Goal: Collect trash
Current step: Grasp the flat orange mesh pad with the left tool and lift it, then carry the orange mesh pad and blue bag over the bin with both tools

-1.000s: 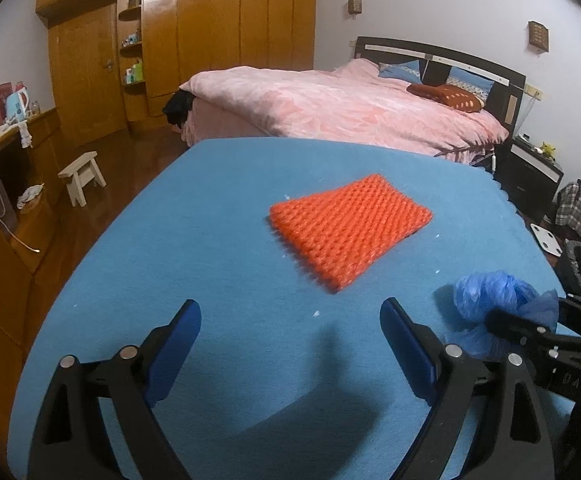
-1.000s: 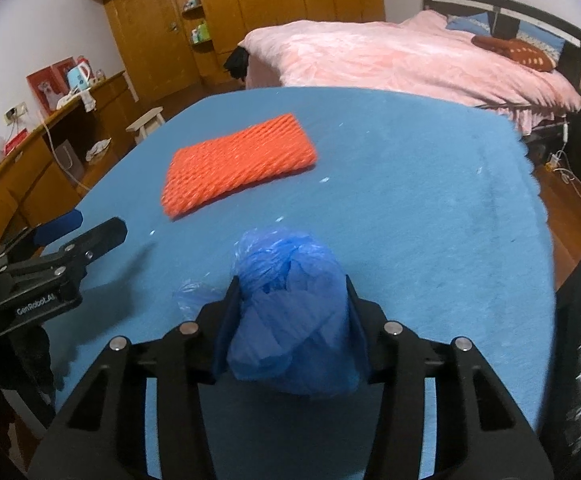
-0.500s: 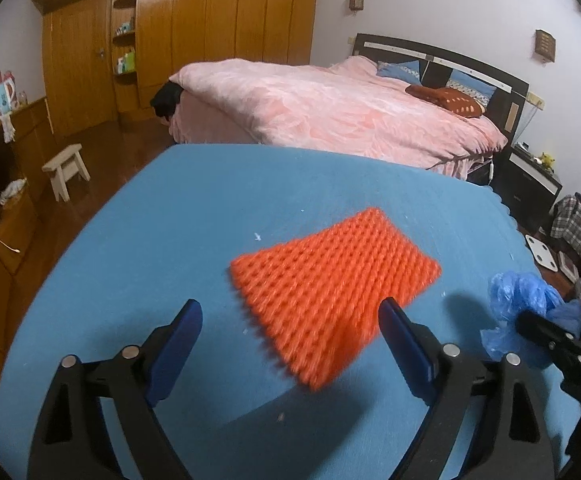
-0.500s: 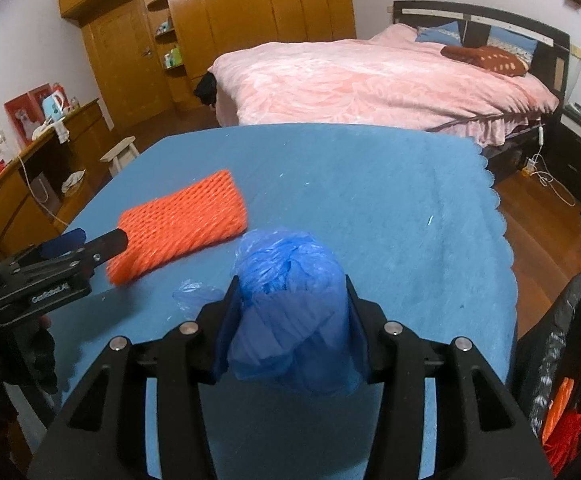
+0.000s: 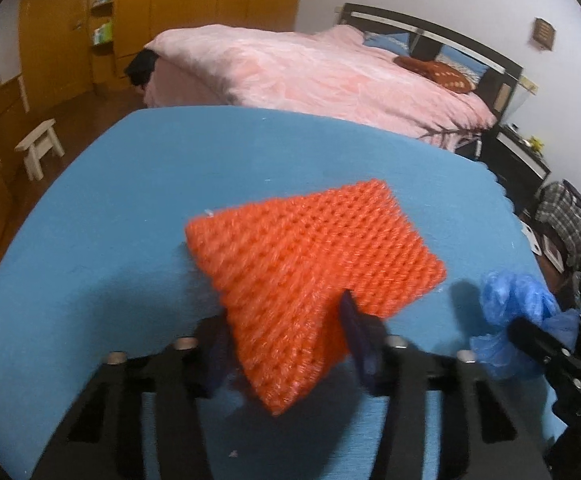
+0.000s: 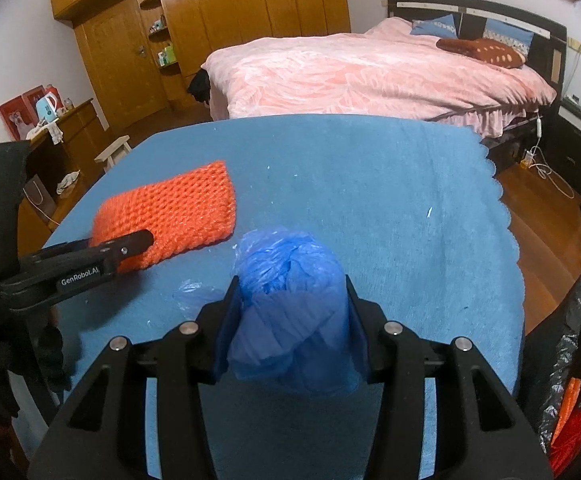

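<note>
- The orange foam net, near the blue table's left edge, is pinched by the just-closed left gripper.
- A crumpled blue plastic bag is clamped by the right gripper.

Orange foam net, crumpled blue bag

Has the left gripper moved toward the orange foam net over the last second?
Yes. In the right wrist view the left gripper has advanced along the blue table onto the orange foam net; its jaws have just been closing around the net's near corner.

Bare blue tablecloth beyond orange foam net; bed behind.
</note>
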Demonstrator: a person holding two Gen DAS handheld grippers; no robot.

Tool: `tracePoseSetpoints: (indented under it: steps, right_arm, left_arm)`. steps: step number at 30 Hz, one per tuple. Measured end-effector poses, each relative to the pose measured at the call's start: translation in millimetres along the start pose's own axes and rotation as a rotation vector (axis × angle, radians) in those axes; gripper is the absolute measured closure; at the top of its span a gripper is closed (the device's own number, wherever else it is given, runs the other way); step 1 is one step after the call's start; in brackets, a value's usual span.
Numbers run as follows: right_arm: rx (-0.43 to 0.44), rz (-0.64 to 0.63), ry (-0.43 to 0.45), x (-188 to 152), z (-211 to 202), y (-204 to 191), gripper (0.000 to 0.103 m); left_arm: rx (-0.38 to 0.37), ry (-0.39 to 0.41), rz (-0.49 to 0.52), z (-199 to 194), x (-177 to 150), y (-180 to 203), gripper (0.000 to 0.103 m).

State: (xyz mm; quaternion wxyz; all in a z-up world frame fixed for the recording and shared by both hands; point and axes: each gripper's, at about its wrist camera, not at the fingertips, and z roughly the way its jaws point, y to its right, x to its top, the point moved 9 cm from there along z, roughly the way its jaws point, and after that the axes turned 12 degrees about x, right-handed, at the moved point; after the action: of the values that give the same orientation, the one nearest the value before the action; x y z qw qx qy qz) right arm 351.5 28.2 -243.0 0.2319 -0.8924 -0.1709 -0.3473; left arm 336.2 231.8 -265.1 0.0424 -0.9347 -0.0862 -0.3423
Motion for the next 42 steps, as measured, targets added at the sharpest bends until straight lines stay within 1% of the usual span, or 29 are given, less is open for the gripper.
tracePoseSetpoints:
  steps: [1,2,5,7,11,18,24,35,42]
  right_arm:
    - [0.000,0.000,0.001,0.2,0.0,0.3,0.057]
    - [0.000,0.002,0.003,0.6,-0.3,0.6,0.057]
    - [-0.002,0.005,0.007,0.3,-2.4,0.0,0.057]
    - [-0.003,0.008,0.013,0.4,-4.9,0.8,0.057]
    - [-0.009,0.017,0.027,0.4,-12.5,2.9,0.057]
    - [-0.003,0.021,0.072,11.2,-33.9,0.9,0.057]
    - [0.000,0.023,0.112,23.4,-56.4,0.7,0.057]
    - [-0.015,0.018,0.166,28.8,-99.0,3.6,0.057]
    - [-0.031,0.022,0.208,27.5,-140.9,10.1,0.057]
  left_arm:
    - [-0.005,0.004,0.013,-0.9,0.5,3.2,0.075]
    - [-0.012,0.012,0.033,-2.7,0.2,8.5,0.084]
    - [0.017,0.033,0.080,-6.3,1.6,16.6,0.089]
    - [0.027,0.043,0.091,-8.2,2.4,18.7,0.090]
    - [0.031,0.063,0.082,-14.1,5.6,19.3,0.091]
    - [0.022,0.135,0.071,-45.7,17.7,28.5,0.091]
    - [0.007,0.178,0.060,-76.2,25.5,36.7,0.091]
    - [-0.022,0.218,0.055,-122.0,22.8,59.0,0.091]
    - [-0.058,0.251,0.064,-154.4,18.3,82.7,0.091]
